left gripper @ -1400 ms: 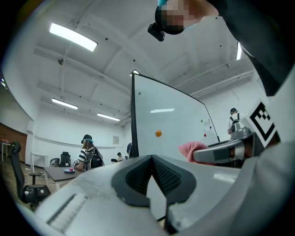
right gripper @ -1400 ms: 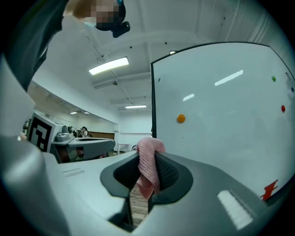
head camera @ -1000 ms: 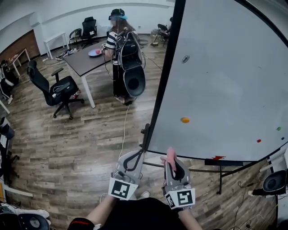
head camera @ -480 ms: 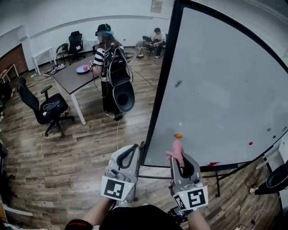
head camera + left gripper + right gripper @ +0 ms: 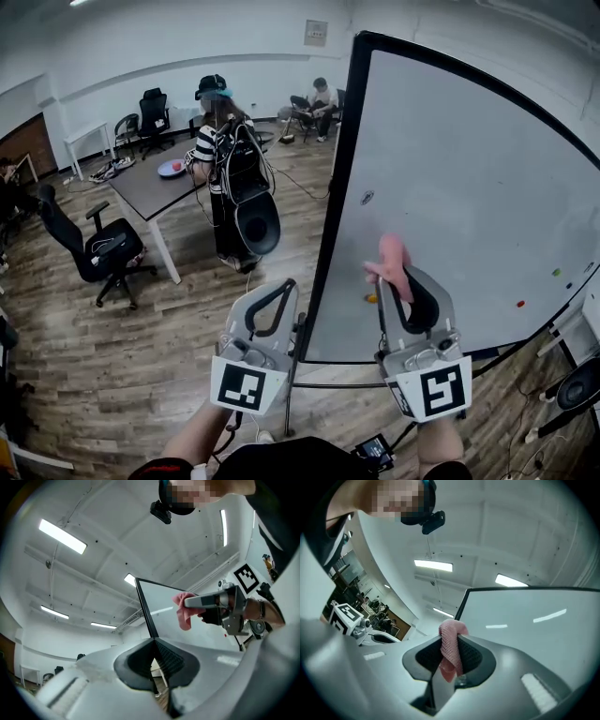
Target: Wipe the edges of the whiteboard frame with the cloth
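The whiteboard (image 5: 469, 187) stands at the right, and its black frame's left edge (image 5: 333, 206) runs down the middle of the head view. My right gripper (image 5: 398, 272) is shut on a pink cloth (image 5: 392, 255), held up in front of the board's lower left part, right of that edge. In the right gripper view the cloth (image 5: 451, 648) bunches out between the jaws, with the frame corner (image 5: 464, 595) beyond. My left gripper (image 5: 286, 284) is shut and holds nothing, just left of the frame edge. From the left gripper view, the frame (image 5: 146, 611) rises behind the jaw tips (image 5: 153, 641).
A person with a black backpack (image 5: 230, 178) stands beside a dark table (image 5: 155, 183) to the left of the board. An office chair (image 5: 103, 253) is farther left. Small magnets (image 5: 371, 299) dot the board. The stand's bars (image 5: 337, 384) run below it.
Both grippers have risen. My right gripper carried the cloth up from the board's bottom edge to in front of its lower left area. The head view has tilted upward.
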A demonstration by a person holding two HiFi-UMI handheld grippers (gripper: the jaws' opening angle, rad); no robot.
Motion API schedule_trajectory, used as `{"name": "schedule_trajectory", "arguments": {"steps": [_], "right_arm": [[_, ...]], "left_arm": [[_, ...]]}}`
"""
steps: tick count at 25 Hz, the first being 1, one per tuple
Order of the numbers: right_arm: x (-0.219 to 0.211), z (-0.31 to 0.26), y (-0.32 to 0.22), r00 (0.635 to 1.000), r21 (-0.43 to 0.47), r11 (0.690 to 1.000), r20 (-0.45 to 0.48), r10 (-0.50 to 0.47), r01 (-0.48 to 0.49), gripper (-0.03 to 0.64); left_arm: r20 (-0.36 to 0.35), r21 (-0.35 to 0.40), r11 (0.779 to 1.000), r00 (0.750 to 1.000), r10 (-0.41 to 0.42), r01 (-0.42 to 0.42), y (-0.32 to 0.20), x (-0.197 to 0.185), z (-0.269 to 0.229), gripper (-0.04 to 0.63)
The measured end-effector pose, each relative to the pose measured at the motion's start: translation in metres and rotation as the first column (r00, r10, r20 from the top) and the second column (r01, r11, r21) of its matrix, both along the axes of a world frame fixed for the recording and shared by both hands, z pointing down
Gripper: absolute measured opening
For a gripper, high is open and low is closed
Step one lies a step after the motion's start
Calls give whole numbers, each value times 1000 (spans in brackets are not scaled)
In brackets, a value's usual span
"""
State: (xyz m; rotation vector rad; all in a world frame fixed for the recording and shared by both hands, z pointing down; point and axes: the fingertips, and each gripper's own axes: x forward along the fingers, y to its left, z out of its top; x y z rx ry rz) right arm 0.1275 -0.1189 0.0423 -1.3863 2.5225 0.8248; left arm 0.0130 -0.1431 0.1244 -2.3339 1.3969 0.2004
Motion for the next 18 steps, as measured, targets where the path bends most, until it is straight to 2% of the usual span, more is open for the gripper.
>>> {"name": "schedule_trajectory", "arguments": {"steps": [3, 6, 8, 14, 18], "right_arm": [[-7, -35, 1, 998, 73, 997, -60, 13, -9, 63], [-15, -66, 0, 993, 129, 991, -111, 34, -19, 61], [-17, -87, -3, 990, 164, 986, -130, 46, -24, 61], [-24, -130, -16, 971, 226, 973, -214, 105, -56, 61], [-27, -158, -24, 967, 256, 964, -219, 130, -72, 61]], "left_arm": [[28, 51, 999, 1000, -2, 0, 0, -2, -22, 0], [-3, 33, 999, 1000, -5, 5, -2, -7, -35, 0], [3, 52, 999, 1000, -1, 1, -4, -7, -48, 0], [38, 110, 994, 999, 5, -9, -8, 5, -79, 0], [48, 142, 990, 999, 12, -19, -10, 13, -94, 0]]}}
